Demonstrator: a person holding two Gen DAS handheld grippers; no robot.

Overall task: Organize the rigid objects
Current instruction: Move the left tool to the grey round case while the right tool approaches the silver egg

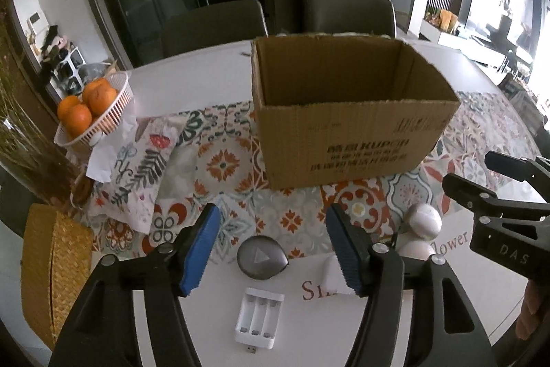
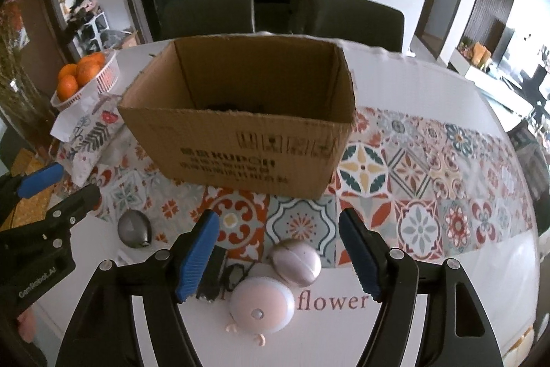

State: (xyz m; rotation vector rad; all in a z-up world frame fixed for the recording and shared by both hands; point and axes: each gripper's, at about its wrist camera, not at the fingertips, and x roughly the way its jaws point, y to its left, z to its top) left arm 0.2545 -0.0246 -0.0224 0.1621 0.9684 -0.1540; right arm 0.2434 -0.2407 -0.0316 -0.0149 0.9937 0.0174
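An open cardboard box (image 1: 343,133) (image 2: 240,147) stands on the patterned runner. My left gripper (image 1: 271,250) is open above a grey teardrop device (image 1: 262,258) and a white battery charger (image 1: 258,318). My right gripper (image 2: 280,251) is open above a pinkish-grey ball (image 2: 297,263), a round pink device (image 2: 261,308) and a small black item (image 2: 220,276). The ball (image 1: 424,218) also shows in the left wrist view, the grey device (image 2: 134,228) in the right wrist view. Something dark lies inside the box.
A white basket of oranges (image 1: 92,112) (image 2: 86,76) sits at the back left, next to a floral pouch (image 1: 137,167). A woven yellow box (image 1: 51,270) stands at the left edge. Two chairs (image 1: 350,11) stand behind the table.
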